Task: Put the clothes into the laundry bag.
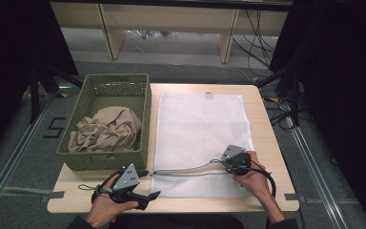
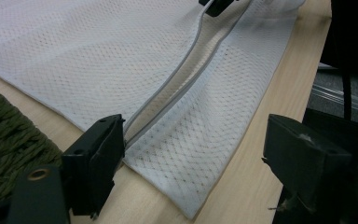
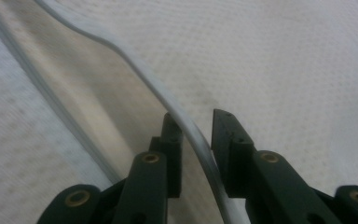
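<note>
A white mesh laundry bag [image 1: 200,129] lies flat on the wooden table [image 1: 267,138]. Its grey zipper [image 1: 186,169] near the front edge is parted, showing a long gap. My right gripper [image 1: 215,162] sits at the right end of that gap. In the right gripper view the upper zipper band [image 3: 121,51] runs between the jaws of the right gripper [image 3: 196,125], with a slit of space still showing beside it. My left gripper [image 1: 150,183] stands wide open at the bag's front left corner. In the left gripper view, the left gripper [image 2: 196,140] straddles that corner [image 2: 186,158].
A green woven basket [image 1: 145,119] stands left of the bag, holding a crumpled beige cloth [image 1: 107,129]. Its wall [image 2: 4,135] is close beside my left jaw. The table's front edge runs just under both hands. Cables lie on the floor at the back right.
</note>
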Demonstrator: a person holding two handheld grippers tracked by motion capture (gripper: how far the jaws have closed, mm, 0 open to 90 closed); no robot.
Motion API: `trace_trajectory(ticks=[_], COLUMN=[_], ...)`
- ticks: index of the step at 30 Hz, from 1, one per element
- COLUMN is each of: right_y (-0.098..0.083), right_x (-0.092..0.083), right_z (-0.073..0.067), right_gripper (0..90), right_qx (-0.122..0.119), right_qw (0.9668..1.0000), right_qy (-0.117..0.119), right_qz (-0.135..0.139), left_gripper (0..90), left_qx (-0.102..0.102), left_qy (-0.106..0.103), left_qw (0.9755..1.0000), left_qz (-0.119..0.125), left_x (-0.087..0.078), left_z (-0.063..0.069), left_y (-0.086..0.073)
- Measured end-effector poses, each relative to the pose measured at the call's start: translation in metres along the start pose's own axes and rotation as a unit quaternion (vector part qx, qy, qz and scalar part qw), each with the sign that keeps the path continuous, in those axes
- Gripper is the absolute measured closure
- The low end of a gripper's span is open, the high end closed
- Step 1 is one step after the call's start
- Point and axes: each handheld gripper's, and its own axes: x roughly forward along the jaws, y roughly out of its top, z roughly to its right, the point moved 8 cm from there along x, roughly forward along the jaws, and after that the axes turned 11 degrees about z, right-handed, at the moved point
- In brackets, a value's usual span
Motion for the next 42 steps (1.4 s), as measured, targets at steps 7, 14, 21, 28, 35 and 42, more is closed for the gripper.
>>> trace_trajectory(ticks=[7, 14, 21, 28, 35, 42], right_y=[0.01, 0.015, 0.024, 0.025, 0.027, 0.03], right_x=[0.012, 0.002, -0.008, -0.01, -0.013, -0.016], right_z=[-0.012, -0.006, -0.001, 0.001, 0.002, 0.001], right_gripper=[84.8, 88.7, 89.6, 89.3, 88.8, 89.9], right_qx=[-0.012, 0.004, 0.024, 0.032, 0.033, 0.037], right_qw=[0.9995, 0.9996, 0.9989, 0.9984, 0.9979, 0.998], right_qy=[0.028, 0.026, 0.027, 0.026, 0.027, 0.026], right_qz=[-0.012, 0.01, 0.031, 0.039, 0.048, 0.045], left_gripper=[20.9, 22.7, 23.2, 23.1, 23.5, 21.9], left_qx=[-0.007, -0.006, 0.005, -0.01, -0.012, 0.017], left_qy=[0.014, 0.052, 0.082, 0.113, 0.134, 0.182], left_qw=[0.9999, 0.9985, 0.996, 0.9924, 0.9902, 0.9821], left_qz=[0.005, 0.013, 0.036, 0.048, 0.037, -0.044], left_x=[-0.002, -0.009, -0.025, -0.042, -0.051, -0.069], left_z=[-0.005, -0.019, -0.039, -0.067, -0.09, -0.151], left_y=[0.002, 0.011, 0.039, 0.063, 0.078, 0.082])
